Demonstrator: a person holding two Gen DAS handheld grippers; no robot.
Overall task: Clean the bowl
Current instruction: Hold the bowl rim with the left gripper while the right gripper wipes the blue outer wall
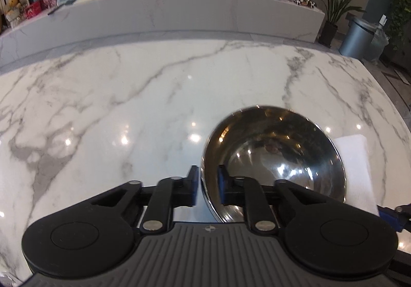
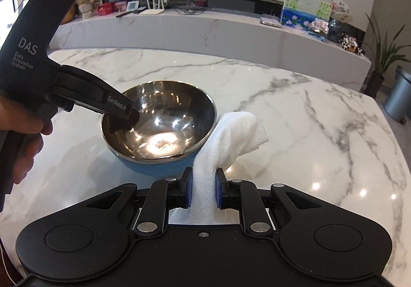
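Note:
A bowl (image 1: 277, 153), shiny steel inside and blue outside (image 2: 164, 117), stands on the white marble table (image 1: 128, 107). My left gripper (image 1: 207, 174) is shut on the bowl's near-left rim, one finger inside and one outside. In the right wrist view the left gripper (image 2: 123, 120) reaches down into the bowl from the left, with a person's hand (image 2: 20, 127) on its handle. My right gripper (image 2: 203, 184) is shut on a crumpled white paper towel (image 2: 231, 138), which is lifted just right of the bowl. The towel (image 1: 354, 163) also shows beyond the bowl in the left wrist view.
The marble table's (image 2: 308, 107) far edge lies well beyond the bowl. Behind it runs a low marble ledge (image 2: 205, 27) with pictures, boxes and a router. A grey bin (image 2: 398, 97) and a potted plant (image 2: 380, 56) stand on the floor at the right.

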